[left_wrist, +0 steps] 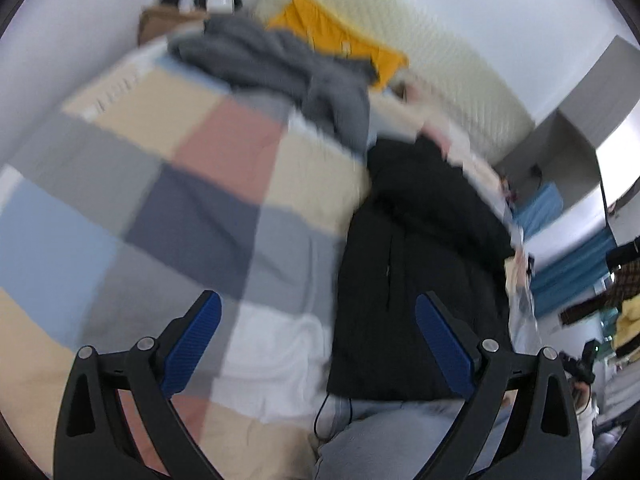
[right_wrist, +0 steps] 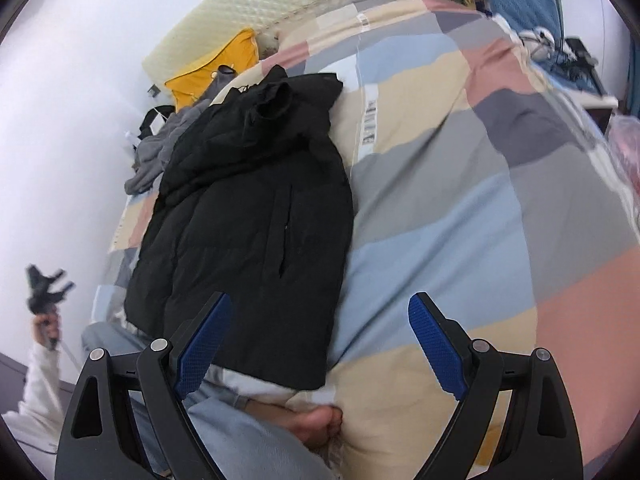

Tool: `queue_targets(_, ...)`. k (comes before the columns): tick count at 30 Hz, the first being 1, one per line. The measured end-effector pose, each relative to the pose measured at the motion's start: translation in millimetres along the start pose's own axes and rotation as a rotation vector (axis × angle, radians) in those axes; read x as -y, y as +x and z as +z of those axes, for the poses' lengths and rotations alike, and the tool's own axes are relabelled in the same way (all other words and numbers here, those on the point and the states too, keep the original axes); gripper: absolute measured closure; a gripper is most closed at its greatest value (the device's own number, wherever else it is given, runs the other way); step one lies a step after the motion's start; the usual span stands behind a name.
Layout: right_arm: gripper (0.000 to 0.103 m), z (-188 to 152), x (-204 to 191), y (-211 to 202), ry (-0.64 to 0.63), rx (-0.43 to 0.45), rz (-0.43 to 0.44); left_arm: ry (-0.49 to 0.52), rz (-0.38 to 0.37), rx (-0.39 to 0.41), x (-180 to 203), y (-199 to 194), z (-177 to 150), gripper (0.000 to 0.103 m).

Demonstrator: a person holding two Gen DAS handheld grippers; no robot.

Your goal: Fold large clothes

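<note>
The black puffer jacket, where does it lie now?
The black puffer jacket lies flat on the checked patchwork quilt, left of centre in the right wrist view, with the crumpled grey garment beside its far left edge.

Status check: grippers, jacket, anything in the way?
Left gripper and right gripper open, empty, above the bed. Black jacket lies folded lengthwise on checked quilt. Grey garment heaped beyond it.

Black jacket [right_wrist: 248, 184] — matt, puffy quilted cloth. Soft woven blanket [right_wrist: 440, 208] in checked patches, matt. Grey garment [left_wrist: 280, 68] of thick fleecy cloth; yellow one [left_wrist: 340, 40] thinner and smooth. Cream headboard [left_wrist: 440, 60] padded, quilted in diamonds. Tongs [right_wrist: 320, 344] — matt black plastic, ribbed blue pads [right_wrist: 436, 348], shiny metal pins.
</note>
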State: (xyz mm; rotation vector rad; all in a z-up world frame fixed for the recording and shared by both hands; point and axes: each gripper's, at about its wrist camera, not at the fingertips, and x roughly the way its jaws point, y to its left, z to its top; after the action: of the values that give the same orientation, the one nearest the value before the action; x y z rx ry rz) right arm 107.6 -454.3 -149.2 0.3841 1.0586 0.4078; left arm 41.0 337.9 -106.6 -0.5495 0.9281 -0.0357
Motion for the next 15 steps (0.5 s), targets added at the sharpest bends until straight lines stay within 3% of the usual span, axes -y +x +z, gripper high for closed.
queue_targets(3, 0.014, -5.9, 5.7, 11.2, -0.001, -0.059, 0.009, 0.006, -0.050, -0.093, -1.1, 37.6, -14.9, 0.005)
queue_targets(7, 0.014, -6.0, -1.4, 27.4, -0.038, -0.074, 0.059, 0.025, -0.084, -0.145, 0.2, 65.5, -19.8, 0.005)
queue_targets(10, 0.014, -2.8, -6.1, 46.6, -0.045, -0.111, 0.089, -0.006, -0.160, -0.211, -3.2, 87.3, -21.1, 0.005)
queue_targets(15, 0.015, 0.6, 2.8, 85.7, -0.034, -0.227, 0.113, -0.020, -0.221, -0.314, -5.0, 115.9, -28.8, 0.006)
